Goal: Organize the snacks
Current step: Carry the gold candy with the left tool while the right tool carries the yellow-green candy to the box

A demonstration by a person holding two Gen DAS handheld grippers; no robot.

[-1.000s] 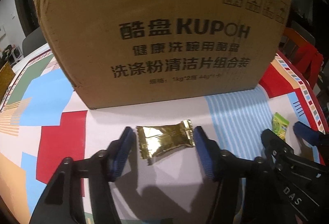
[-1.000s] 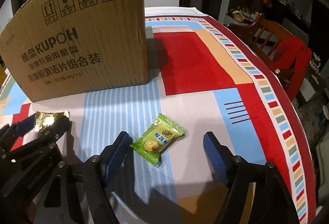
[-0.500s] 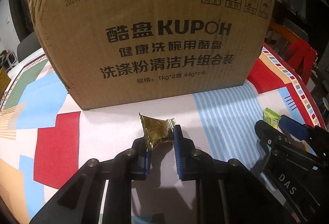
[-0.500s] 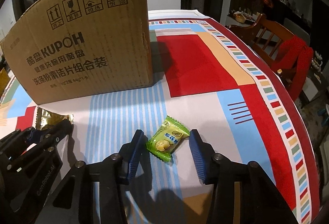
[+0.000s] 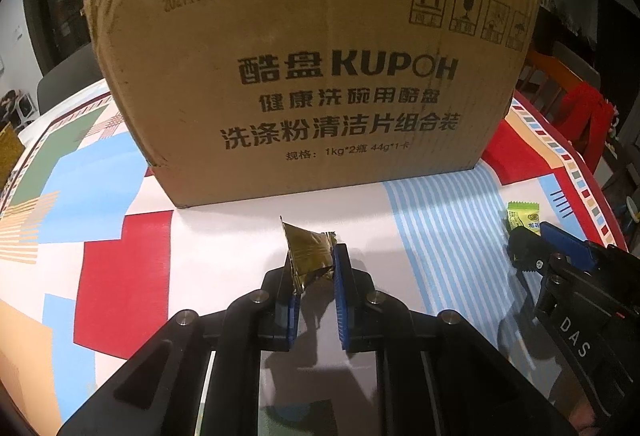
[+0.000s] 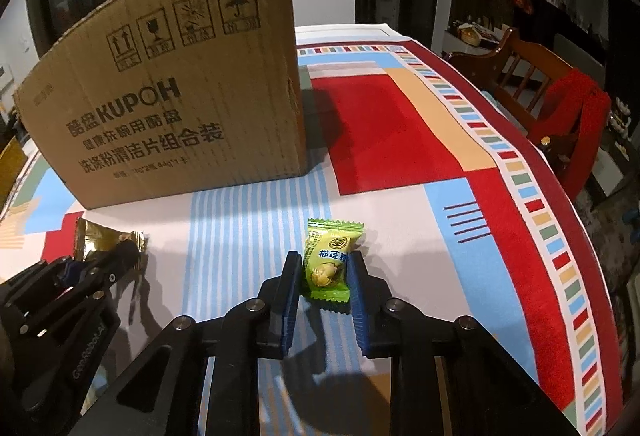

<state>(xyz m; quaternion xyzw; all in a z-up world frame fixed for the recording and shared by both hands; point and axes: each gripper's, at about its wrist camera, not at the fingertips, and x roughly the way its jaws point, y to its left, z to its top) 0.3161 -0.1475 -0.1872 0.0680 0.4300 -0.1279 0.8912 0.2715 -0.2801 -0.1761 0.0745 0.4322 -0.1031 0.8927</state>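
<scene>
A gold foil snack packet [image 5: 308, 250] stands crumpled and upright between the blue pads of my left gripper [image 5: 314, 260], which is shut on it just above the patterned tablecloth. My right gripper [image 6: 325, 260] is closing its jaws on a green snack packet [image 6: 330, 248], and both pads touch its sides. The packet's lower end rests on the cloth. A tall brown cardboard box [image 5: 312, 76] stands right behind both packets. In the right wrist view the left gripper [image 6: 116, 256] and gold packet [image 6: 100, 238] show at the far left.
The table carries a colourful tablecloth [image 6: 400, 140] with red, blue and striped patches. Its right edge curves away near a wooden chair [image 6: 540, 84] draped with red cloth. The box [image 6: 180, 108] blocks the back left of the table.
Both grippers have closed from wide open. The gold packet went from lying flat to pinched upright. The green packet turned from slanted to lengthwise between the right pads.
</scene>
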